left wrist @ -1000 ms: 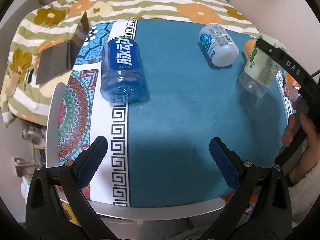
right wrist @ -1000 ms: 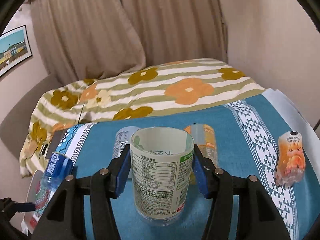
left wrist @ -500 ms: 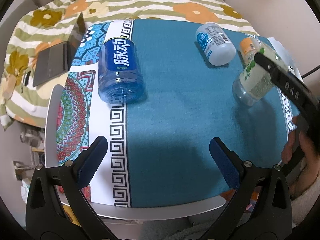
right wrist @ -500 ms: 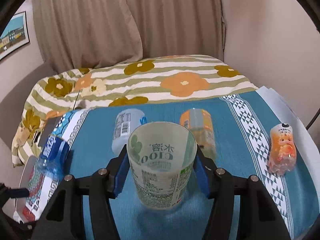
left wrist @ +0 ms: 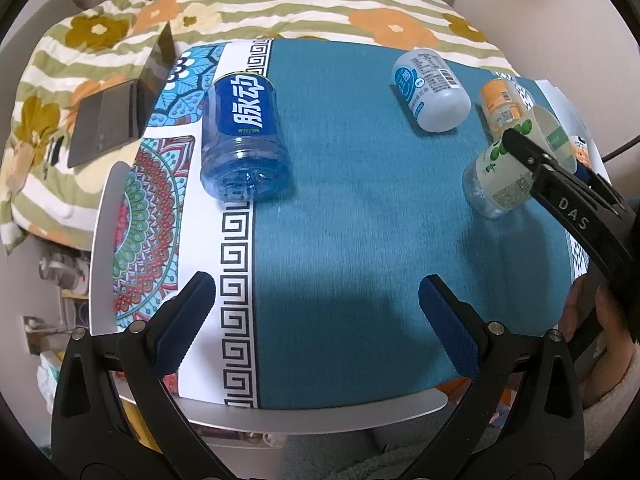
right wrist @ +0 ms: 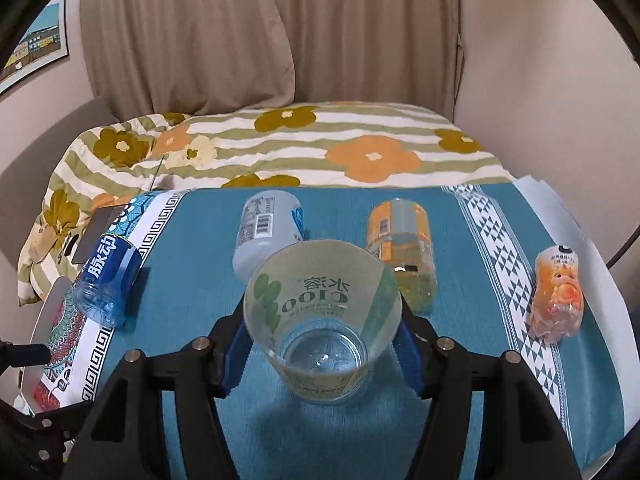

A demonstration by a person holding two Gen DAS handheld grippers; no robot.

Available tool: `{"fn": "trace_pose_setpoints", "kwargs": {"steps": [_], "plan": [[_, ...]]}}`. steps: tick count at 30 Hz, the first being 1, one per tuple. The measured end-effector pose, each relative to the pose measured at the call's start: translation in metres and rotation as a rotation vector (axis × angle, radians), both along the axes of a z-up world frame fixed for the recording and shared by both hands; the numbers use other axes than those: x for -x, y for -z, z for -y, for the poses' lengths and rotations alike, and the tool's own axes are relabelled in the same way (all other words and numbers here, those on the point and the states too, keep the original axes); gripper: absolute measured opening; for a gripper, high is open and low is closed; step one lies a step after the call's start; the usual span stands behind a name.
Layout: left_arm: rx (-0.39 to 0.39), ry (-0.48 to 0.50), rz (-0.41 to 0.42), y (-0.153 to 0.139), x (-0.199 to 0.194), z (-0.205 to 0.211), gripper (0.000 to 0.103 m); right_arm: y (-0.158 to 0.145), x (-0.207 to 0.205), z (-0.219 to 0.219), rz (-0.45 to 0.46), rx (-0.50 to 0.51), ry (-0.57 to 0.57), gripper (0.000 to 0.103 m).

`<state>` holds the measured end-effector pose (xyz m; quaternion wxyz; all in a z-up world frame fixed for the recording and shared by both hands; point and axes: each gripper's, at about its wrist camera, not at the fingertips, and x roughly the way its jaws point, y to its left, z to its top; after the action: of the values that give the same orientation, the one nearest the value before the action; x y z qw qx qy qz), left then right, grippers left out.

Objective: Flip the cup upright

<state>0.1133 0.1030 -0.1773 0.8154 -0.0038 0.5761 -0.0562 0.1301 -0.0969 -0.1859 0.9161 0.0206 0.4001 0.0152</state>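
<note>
Right wrist view: the right tool (right wrist: 322,350) clamps a clear green-labelled cup (right wrist: 322,320), mouth tilted toward the camera, base low over the teal surface (right wrist: 200,280). Left wrist view: the left tool (left wrist: 316,312) hangs released, wide apart, near a blue bottle (left wrist: 244,140) lying on its side.

Soft, even indoor light falls from above. A shadow darkens the near part of the tablecloth (left wrist: 360,208). Both fisheye views bend hard at their black-rimmed edges, and the centres stay sharp.
</note>
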Motion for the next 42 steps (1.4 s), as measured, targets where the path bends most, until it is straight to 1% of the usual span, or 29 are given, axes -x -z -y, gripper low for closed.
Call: {"fn": "trace_pose_setpoints", "kwargs": {"steps": [1, 2, 3, 5, 6, 11, 15, 21, 25, 29, 33, 39, 42], "plan": [[0.000, -0.001, 0.002, 0.000, 0.001, 0.000, 0.103, 0.001, -0.001, 0.001, -0.010, -0.006, 0.006, 0.064], [-0.002, -0.002, 0.003, -0.001, 0.002, 0.000, 0.103, 0.002, -0.001, 0.002, -0.009, -0.019, 0.009, 0.074], [-0.004, -0.004, 0.007, -0.002, 0.003, 0.000, 0.103, 0.002, 0.000, 0.003, -0.003, -0.030, 0.009, 0.087], [-0.008, -0.009, 0.015, -0.005, 0.005, 0.000, 0.103, 0.002, 0.001, 0.006, 0.011, -0.048, 0.008, 0.100], [-0.009, -0.012, 0.018, -0.006, 0.006, 0.000, 0.103, 0.002, 0.002, 0.008, 0.012, -0.055, 0.002, 0.102], [-0.006, -0.031, 0.042, -0.017, 0.014, 0.002, 0.103, -0.004, 0.006, 0.011, 0.005, -0.071, -0.026, 0.102], [-0.005, -0.042, 0.085, -0.037, 0.023, 0.009, 0.103, -0.021, 0.017, 0.016, 0.014, -0.079, -0.058, 0.102], [0.012, -0.051, 0.164, -0.082, 0.036, 0.023, 0.103, -0.072, 0.041, 0.033, 0.005, -0.070, -0.095, 0.102], [0.028, -0.058, 0.219, -0.109, 0.047, 0.030, 0.103, -0.106, 0.060, 0.044, -0.019, -0.006, -0.104, 0.102], [0.014, -0.059, 0.255, -0.124, 0.055, 0.038, 0.103, -0.126, 0.077, 0.058, -0.035, 0.039, -0.092, 0.102], [0.009, -0.043, 0.276, -0.130, 0.064, 0.044, 0.103, -0.132, 0.086, 0.073, -0.078, 0.053, -0.047, 0.102], [0.030, -0.031, 0.276, -0.127, 0.075, 0.049, 0.103, -0.122, 0.098, 0.086, -0.150, 0.035, -0.001, 0.102], [0.028, -0.023, 0.269, -0.126, 0.076, 0.052, 0.103, -0.117, 0.103, 0.088, -0.165, 0.018, 0.012, 0.102]]}}
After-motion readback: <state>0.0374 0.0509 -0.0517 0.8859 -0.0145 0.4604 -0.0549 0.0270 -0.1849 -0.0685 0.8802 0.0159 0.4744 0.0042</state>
